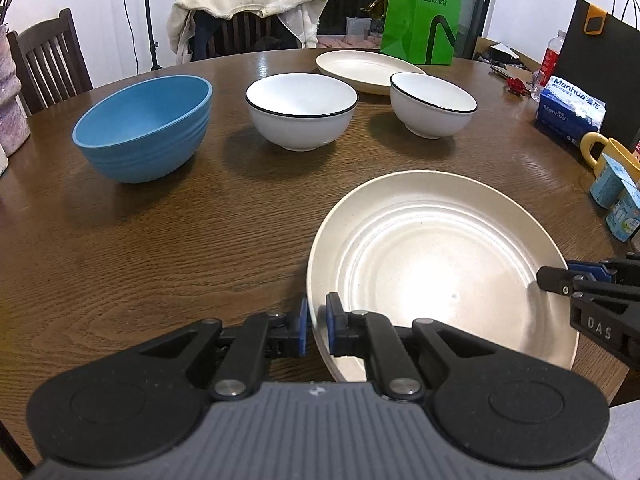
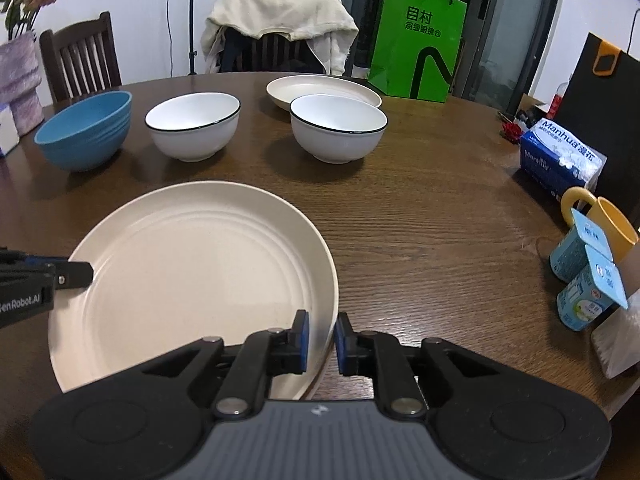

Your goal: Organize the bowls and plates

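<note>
Left wrist view: left gripper (image 1: 316,326) nearest, its pads pinched on the left rim of the near plate (image 1: 440,272)
Right wrist view: right gripper (image 2: 321,338) straddles the same plate's right rim (image 2: 200,272); a sliver of gap shows beside the outer pad (image 2: 343,340), so I judge this grip slack, barely touching if at all
Near plate place: at the table's (image 1: 140,260) near edge, flat or almost flat between the two grippers
Near plate handling: cream, ribbed, matte, looks like light plastic or fibre ware; stiff, unlikely to chip, but the thin sloping rim could slip from a loose pinch
Hold: opposite rims, as now; a level lift would call for both sides firm, the right one first
Middle row: blue bowl (image 1: 144,128) left, white bowl (image 1: 301,110) centre, second white bowl (image 1: 433,103) right, all upright and apart
White bowls handling: glazed, black-edged, likely ceramic; heavier, slick, breakable; take by the wall just under the rim
Blue bowl handling: ridged, probably light plastic; the ridges should help the grip
Far: second plate (image 1: 360,65) behind the white bowls, just beside the right one; a likely base for stacking the near plate
Clutter: mug (image 2: 604,220) and cartons (image 2: 588,280) at right, well apart from the plate
</note>
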{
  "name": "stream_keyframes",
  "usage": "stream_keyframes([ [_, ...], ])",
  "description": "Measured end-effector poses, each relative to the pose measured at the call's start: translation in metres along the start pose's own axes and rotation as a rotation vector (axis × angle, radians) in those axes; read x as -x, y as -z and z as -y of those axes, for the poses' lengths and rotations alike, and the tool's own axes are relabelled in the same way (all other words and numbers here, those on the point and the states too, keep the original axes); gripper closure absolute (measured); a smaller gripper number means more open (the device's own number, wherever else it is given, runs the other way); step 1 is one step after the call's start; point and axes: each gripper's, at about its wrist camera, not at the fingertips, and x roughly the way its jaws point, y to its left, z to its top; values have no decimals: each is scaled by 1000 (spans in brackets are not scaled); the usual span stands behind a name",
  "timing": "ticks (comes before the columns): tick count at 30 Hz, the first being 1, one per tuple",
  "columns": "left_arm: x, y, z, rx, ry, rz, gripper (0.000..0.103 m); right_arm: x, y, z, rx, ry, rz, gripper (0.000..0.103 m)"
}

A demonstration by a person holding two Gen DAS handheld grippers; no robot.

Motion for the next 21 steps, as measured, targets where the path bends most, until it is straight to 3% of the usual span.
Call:
stream_keyframes([
  [16,4,-1,-4,21,17,-3,92,-5,-1,7,-27,-32,-33,84],
  [19,10,-3,-4,26,14,13,73,-2,-2,10,-49,-53,-28,78],
  [21,15,-5,-5,29,10,25,62,1,-4,13,-64,-64,-19,64],
])
